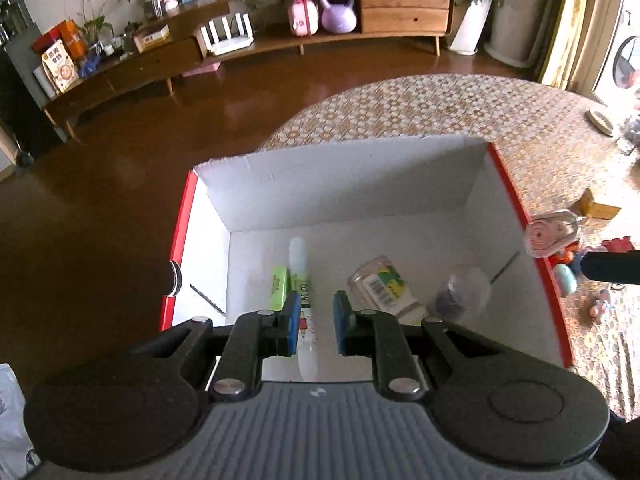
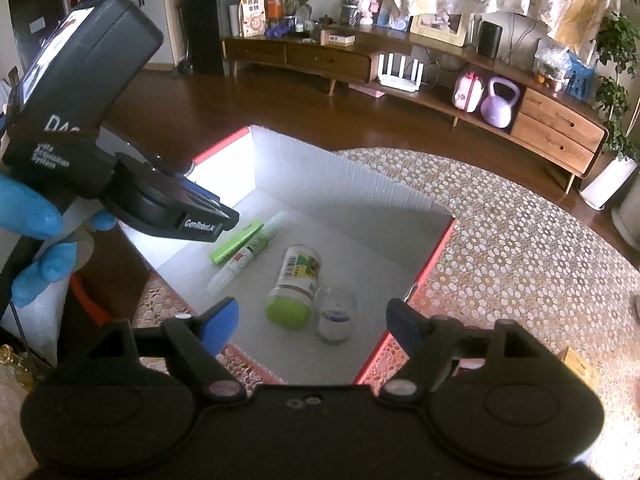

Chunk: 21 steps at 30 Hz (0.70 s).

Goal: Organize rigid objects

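White cardboard is forming the inside of an open box (image 1: pixel 340 184) with red outer edges, sitting on a table (image 1: pixel 440 108) covered in a flower-patterned cloth. In the left wrist view, the left gripper (image 1: pixel 314 322) is hanging above the box's near side, its blue pads drawn close together with nothing clamped between them. Below it, on the box floor, a slim white tube (image 1: pixel 301 276) with green print is lying lengthwise, and a small green box (image 1: pixel 279 286) is lying just to its left, alongside it. To the right, a clear jar (image 1: pixel 386 290) with a barcode label is lying on its side, and a small clear cup (image 1: pixel 466 290) is showing just beside it, blurred.

In the right wrist view, the right gripper (image 2: pixel 312 324) is hovering over the box's near edge with its jaws spread wide and holding nothing. The jar (image 2: pixel 298 280) is showing a green lid facing near, the cup (image 2: pixel 338 316) is standing just right of it, and the tube (image 2: pixel 250 256) and green box (image 2: pixel 236 242) are lying farther left. A blue-gloved hand (image 2: pixel 36 236) is gripping the left gripper (image 2: pixel 208 216) at the left.
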Tool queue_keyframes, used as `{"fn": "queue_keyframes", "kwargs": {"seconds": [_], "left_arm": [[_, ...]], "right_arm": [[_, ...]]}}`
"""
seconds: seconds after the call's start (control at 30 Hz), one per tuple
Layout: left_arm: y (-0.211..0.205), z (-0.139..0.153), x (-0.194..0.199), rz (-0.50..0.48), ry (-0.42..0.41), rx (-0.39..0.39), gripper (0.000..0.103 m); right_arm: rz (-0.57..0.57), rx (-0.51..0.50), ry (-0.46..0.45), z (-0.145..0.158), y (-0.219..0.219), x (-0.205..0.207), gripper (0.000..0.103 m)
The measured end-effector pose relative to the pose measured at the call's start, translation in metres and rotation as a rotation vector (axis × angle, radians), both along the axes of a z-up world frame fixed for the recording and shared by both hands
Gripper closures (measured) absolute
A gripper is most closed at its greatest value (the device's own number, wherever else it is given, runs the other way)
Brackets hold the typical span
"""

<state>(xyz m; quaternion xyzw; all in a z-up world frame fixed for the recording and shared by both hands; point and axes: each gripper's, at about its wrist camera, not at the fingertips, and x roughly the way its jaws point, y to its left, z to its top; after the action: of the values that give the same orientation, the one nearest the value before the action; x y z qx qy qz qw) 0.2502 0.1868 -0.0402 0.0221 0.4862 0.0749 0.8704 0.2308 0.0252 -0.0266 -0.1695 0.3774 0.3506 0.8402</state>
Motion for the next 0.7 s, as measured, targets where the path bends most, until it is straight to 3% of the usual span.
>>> {"fn": "queue_keyframes", "kwargs": {"seconds": [0.7], "left_arm": [[-0.058,0.04,-0.073,-0.077,-0.163,-0.031,0.086]], "right_arm": [[-0.056,0.167,-0.037,0.033,-0.078,-0.048,0.012]]}}
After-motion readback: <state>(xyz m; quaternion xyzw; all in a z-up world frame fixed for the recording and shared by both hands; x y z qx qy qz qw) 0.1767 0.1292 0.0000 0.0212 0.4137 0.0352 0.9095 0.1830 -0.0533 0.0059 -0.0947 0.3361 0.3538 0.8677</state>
